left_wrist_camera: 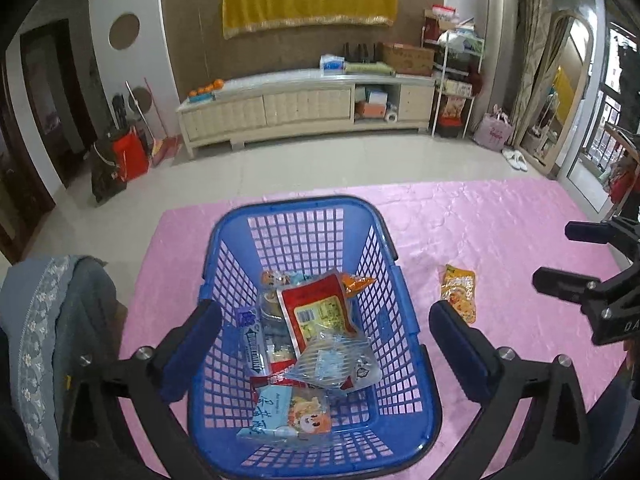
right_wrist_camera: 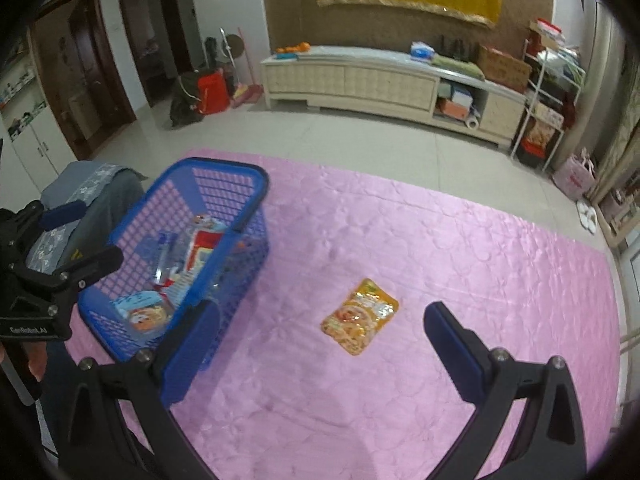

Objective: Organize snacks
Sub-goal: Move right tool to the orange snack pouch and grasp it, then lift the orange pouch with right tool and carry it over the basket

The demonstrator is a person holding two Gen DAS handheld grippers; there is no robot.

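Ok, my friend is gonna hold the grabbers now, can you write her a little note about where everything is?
Left gripper: open and empty, above the blue basket.
Right gripper: open and empty, pointed down at the orange snack packet.
Where things are: the basket stands on the pink cloth with several snack packets inside, a red one on top. The orange packet lies flat on the cloth, to the right of the basket and apart from it.
Done: most snacks are in the basket.
Left: the orange packet is the only snack seen outside the basket. Probably pick it up with the right gripper and drop it in.
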